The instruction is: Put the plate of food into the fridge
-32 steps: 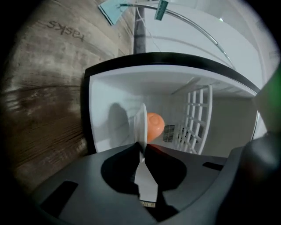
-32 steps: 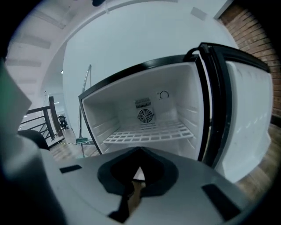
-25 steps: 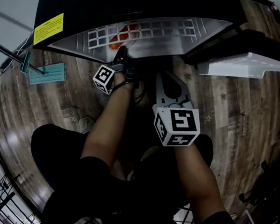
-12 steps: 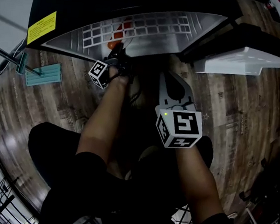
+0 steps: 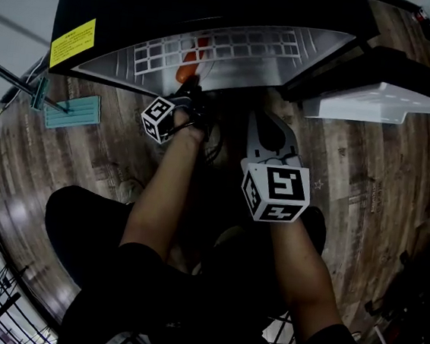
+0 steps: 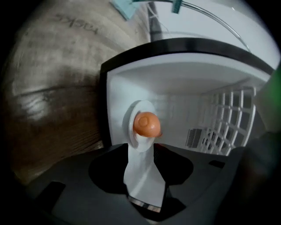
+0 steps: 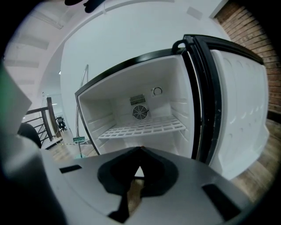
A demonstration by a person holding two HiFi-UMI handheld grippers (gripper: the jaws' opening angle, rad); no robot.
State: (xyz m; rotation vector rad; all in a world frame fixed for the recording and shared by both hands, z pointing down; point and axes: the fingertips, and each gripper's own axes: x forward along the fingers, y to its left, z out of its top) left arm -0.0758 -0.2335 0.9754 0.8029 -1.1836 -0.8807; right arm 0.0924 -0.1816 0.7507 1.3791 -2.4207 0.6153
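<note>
Inside the fridge (image 6: 184, 88), left gripper (image 6: 142, 148) jaws just opened wide around plate (image 6: 142, 176) rim, right gripper (image 7: 140, 150) jaws pressed together

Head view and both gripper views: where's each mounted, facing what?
Head view: on the head, steeply down at the open fridge; forearms, left tool, right tool show.
Left gripper view: on the left tool, rolled sideways, facing plate with orange food; jaws just opened, plate rim between them.
Right gripper view: on the right tool, facing the wire shelf; jaws together, empty.
Shared: all see fridge interior.
</note>
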